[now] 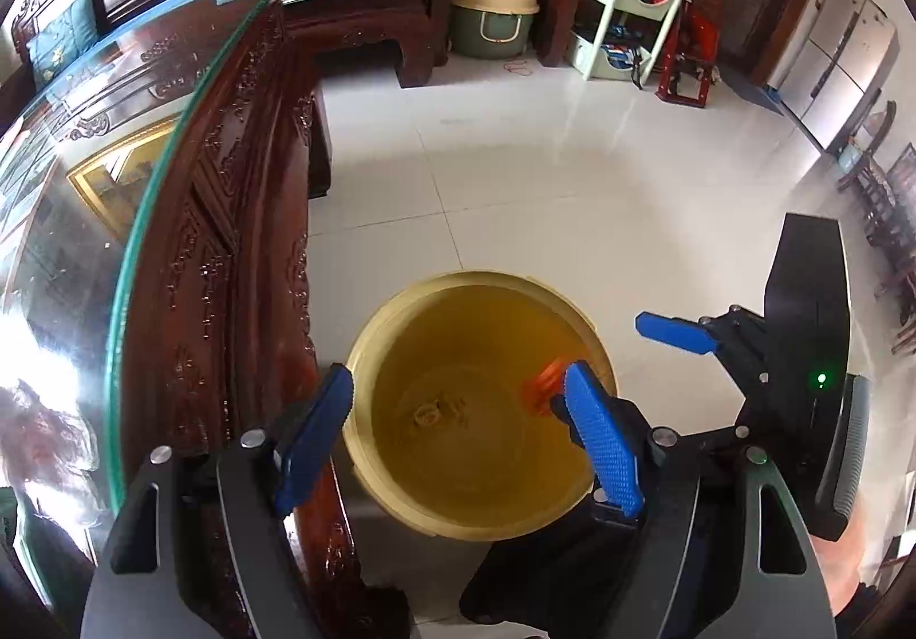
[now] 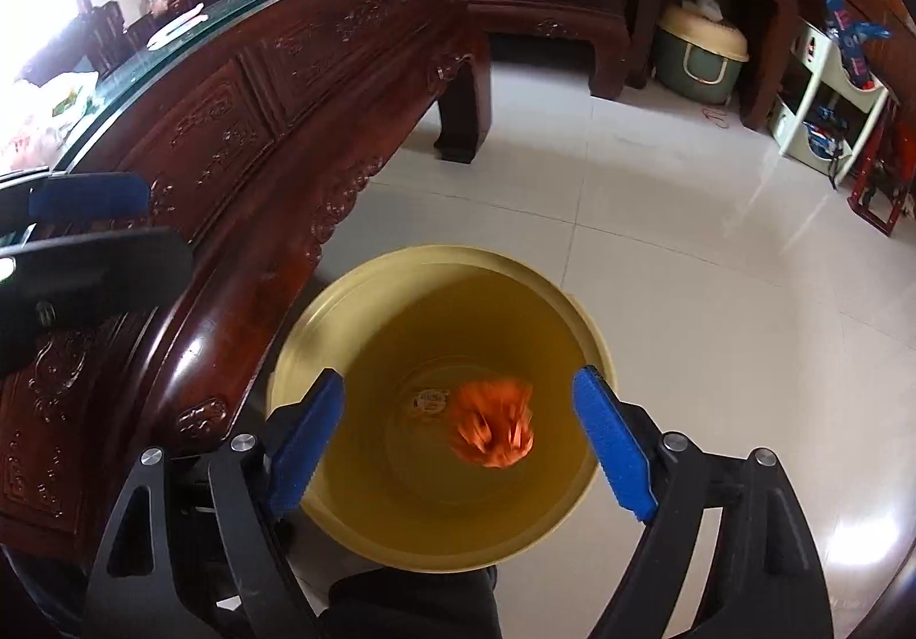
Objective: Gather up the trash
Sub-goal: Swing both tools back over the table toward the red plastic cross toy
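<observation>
A yellow round bin stands on the tiled floor against the carved wooden table. Inside it, a crumpled orange wrapper shows blurred, apart from both pads. In the left wrist view the wrapper is partly hidden behind a finger. A small round label lies on the bin's bottom. My right gripper hangs open over the bin's mouth, nothing pressed between its pads. My left gripper is open above the bin too and empty. One of the right gripper's blue fingers reaches in from the right.
The dark carved table with a glass top runs along the left. A green-and-cream lidded bin sits under a side table at the back. A white shelf rack and a red stool stand at the right. Pale tiled floor lies around the bin.
</observation>
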`<state>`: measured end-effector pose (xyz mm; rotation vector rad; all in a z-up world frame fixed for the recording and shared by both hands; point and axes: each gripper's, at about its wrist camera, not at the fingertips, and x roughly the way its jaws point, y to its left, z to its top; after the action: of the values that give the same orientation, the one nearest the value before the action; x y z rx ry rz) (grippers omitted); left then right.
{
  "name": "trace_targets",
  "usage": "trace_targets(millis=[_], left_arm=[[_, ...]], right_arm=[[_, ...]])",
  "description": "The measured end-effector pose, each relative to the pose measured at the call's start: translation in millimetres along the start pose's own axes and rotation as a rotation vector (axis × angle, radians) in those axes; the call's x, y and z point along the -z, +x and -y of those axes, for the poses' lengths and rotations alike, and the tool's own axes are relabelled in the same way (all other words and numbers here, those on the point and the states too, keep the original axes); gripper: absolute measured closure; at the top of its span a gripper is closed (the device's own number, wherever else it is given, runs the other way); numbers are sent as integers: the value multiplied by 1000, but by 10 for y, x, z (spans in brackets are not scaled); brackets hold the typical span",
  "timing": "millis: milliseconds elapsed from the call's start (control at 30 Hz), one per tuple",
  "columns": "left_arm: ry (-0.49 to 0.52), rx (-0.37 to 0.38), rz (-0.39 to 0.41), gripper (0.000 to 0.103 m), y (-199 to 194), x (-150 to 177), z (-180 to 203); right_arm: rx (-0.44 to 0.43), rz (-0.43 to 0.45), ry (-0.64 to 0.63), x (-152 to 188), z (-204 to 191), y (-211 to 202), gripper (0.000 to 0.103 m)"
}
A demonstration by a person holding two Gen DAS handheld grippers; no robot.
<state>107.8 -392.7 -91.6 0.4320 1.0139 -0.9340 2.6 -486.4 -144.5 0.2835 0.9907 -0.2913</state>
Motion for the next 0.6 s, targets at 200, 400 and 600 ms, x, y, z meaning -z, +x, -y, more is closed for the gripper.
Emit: trace_targets(millis=[200,400,600], left_arm=[[-9,8,21,27,-100,13,-33],[-28,13,80,21,-352,102,-70],[-40,-59,234,6,-916,379,-145]], right_arm=[[7,23,31,-39,4,-141,23],[27,68,35,-61,-130,-388,19],[21,204,-13,-63,-468,-802,12]])
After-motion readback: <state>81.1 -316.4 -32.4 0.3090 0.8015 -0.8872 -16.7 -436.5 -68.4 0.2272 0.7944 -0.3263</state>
